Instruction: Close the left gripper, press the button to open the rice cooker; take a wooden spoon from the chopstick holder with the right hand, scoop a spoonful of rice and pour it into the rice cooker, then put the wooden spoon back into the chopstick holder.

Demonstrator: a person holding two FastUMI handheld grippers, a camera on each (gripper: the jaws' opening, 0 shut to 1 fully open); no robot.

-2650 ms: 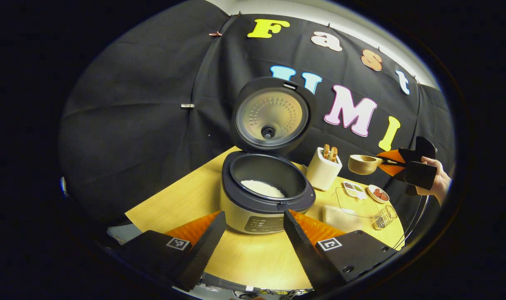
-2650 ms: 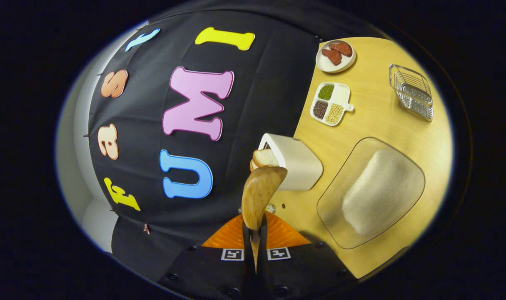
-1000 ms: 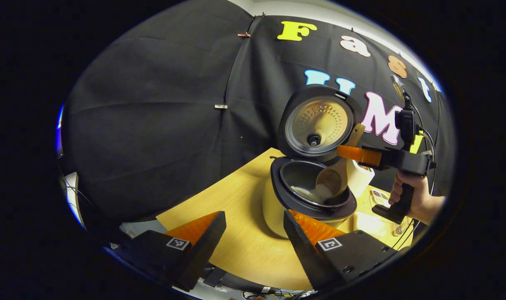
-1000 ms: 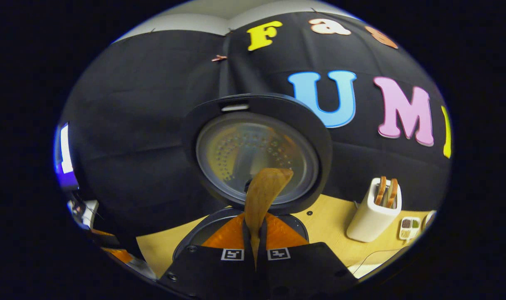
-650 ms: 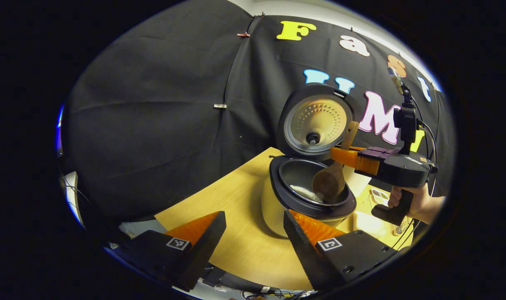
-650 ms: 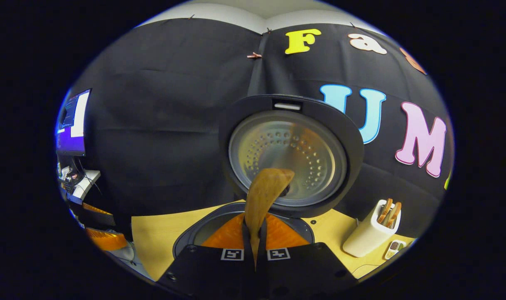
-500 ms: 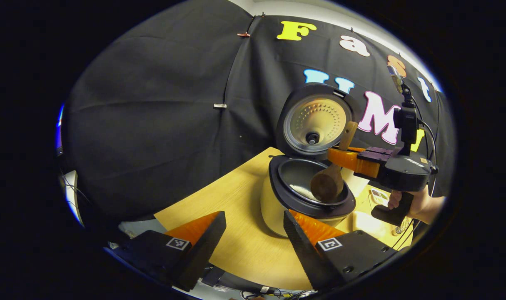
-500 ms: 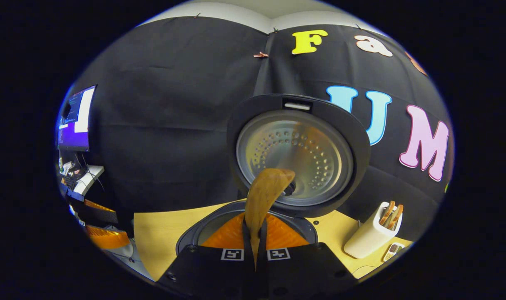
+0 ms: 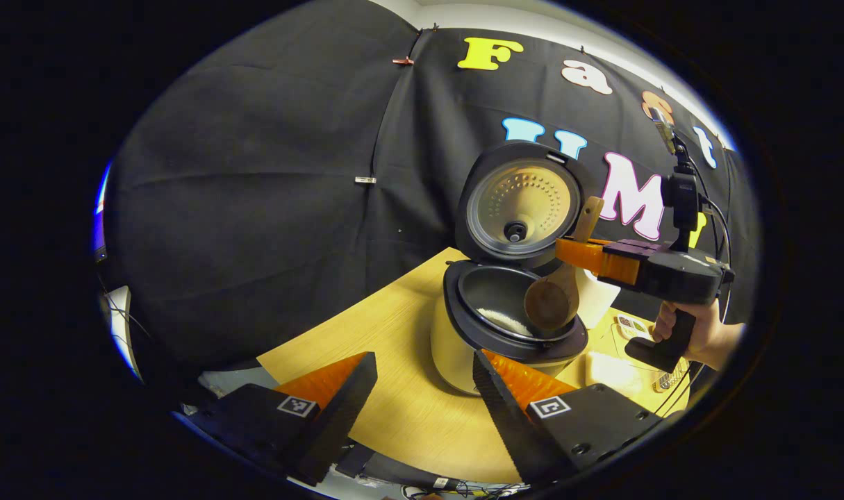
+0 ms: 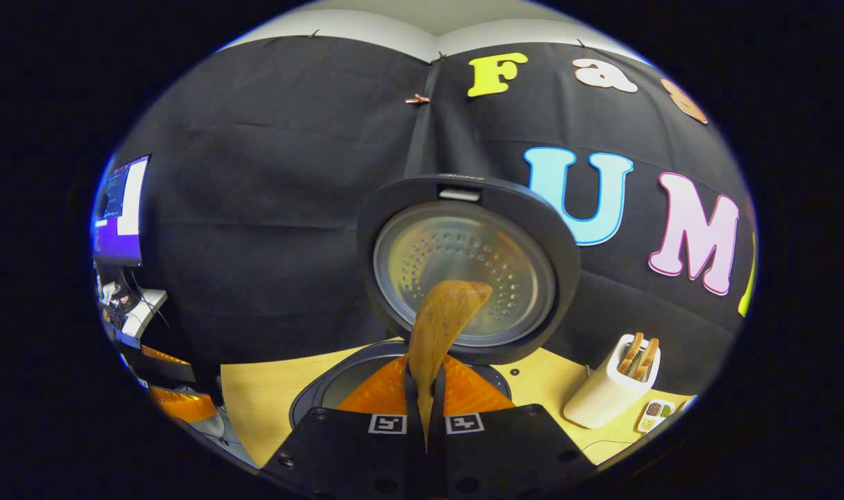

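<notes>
Now wooden spoon (image 9: 552,303) bowl above rice cooker (image 9: 494,326) rim.

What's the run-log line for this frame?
phase: pour | rice cooker: lid open, rice inside | right gripper: shut on wooden spoon, bowl over pot | left gripper: open, holding nothing

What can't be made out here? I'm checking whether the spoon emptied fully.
- Bowl of the wooden spoon: left gripper view, turned away, so its inside is hidden.
- Pot of the cream rice cooker: right gripper view, hidden behind the right gripper.
- Divided white dish: right gripper view, too small.
</notes>
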